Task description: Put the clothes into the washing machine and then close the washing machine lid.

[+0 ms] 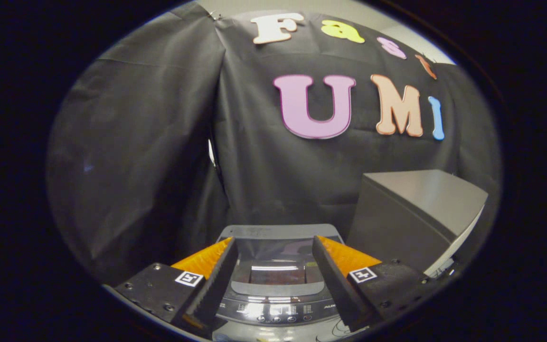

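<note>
Gripper [273,247] spread wide and empty above the lidded washing machine [276,280], grey box [411,213] beside.

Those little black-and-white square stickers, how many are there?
2. One marker sits on the left finger, one marker on the right finger of the open gripper, above the washing machine. Others may be hidden.

Staged test booth, not a real laundry room: black cloth wall [159,142] draped behind a small top-load washing machine [273,285], grey box [411,209] beside it.
</note>
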{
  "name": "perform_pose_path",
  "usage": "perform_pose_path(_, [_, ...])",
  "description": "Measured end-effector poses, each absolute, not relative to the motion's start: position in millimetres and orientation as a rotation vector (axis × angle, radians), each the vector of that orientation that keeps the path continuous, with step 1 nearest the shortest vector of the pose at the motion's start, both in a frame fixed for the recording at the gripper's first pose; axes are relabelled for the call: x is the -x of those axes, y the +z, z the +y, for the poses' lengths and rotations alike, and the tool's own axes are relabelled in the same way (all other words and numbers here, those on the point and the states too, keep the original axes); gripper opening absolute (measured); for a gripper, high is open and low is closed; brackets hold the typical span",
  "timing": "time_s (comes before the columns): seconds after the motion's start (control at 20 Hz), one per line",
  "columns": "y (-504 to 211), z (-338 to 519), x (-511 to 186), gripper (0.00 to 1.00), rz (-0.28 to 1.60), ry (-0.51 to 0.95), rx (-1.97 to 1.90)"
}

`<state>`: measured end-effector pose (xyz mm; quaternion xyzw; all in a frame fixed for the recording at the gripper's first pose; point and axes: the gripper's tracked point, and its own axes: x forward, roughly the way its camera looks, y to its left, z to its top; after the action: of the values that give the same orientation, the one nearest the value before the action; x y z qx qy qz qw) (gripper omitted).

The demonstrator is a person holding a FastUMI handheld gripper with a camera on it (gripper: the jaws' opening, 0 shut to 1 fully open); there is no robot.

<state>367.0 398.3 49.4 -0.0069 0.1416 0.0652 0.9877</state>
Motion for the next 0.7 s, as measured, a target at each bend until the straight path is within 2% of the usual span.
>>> perform_pose_path(0.4, [100.7,386.0,-301.2,0.96,0.127,0.169,0.026])
perform_pose_path(0.7, [97.5,348.9,-253.9,0.97,0.081,0.156,0.036])
